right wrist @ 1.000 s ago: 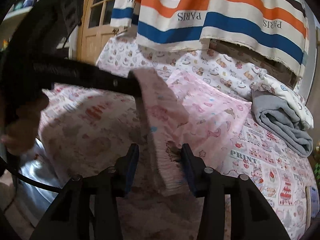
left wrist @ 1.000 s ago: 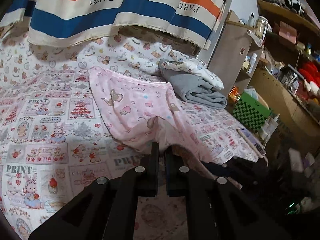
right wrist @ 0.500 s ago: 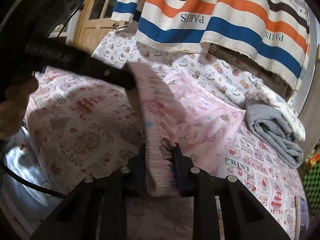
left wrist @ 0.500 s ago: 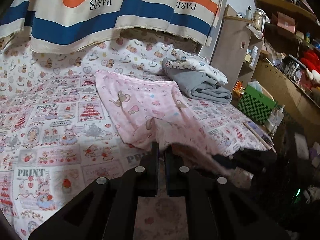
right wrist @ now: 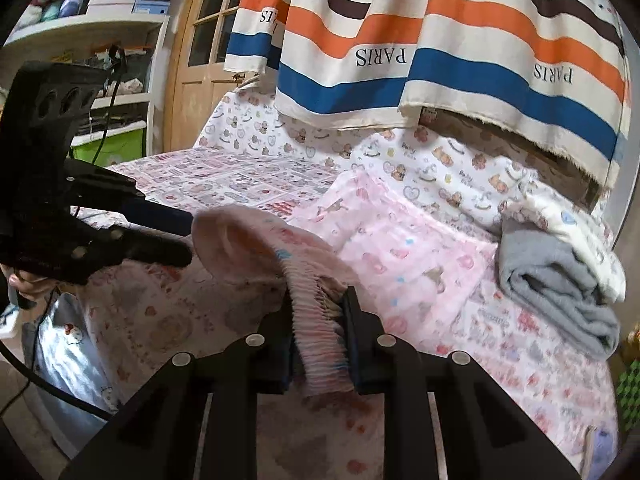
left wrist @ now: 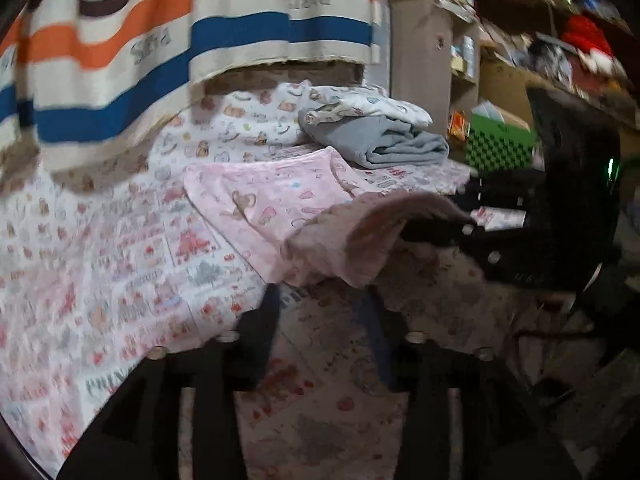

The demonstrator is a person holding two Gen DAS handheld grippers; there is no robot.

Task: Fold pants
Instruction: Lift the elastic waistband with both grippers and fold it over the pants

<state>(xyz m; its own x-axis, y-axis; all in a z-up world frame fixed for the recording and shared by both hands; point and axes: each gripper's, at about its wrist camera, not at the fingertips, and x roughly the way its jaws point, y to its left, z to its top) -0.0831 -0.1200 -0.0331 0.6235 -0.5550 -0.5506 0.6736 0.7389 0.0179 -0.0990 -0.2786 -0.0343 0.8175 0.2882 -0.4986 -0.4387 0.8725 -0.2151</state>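
Pink printed pants [right wrist: 404, 248] lie spread on the bed [right wrist: 224, 176], legs running toward the headboard end, with the ribbed waistband lifted off the sheet at the near edge. The right tool [right wrist: 318, 320] is clamped on that waistband: its two fingers press the gathered elastic from either side, so the fabric hangs from it in a raised arch. This grip on the waistband suggests the near end is being carried over the legs to make a fold.

The left tool [left wrist: 320, 312] has just been opening. Its fingers now stand apart with only the patterned sheet visible between them, and the waistband edge lies just beyond their tips; in the right-wrist view its fingers [right wrist: 160, 250] sit beside the raised cloth without pinching it. It seems the cloth has passed from one tool to the other, leaving the left free to take a new hold.

The surface is a bed covered with a sheet printed in small pink and red panels. A folded grey garment [right wrist: 560, 280] with a white printed piece on top rests near the far right side, well apart from the grip. A striped cloth [right wrist: 440, 40] in orange, blue, brown and cream, lettered PARIS, hangs behind the bed. A wooden door [right wrist: 200, 60] and shelving stand to the left, with cluttered shelves and a green checked box [left wrist: 500, 144] to the right.
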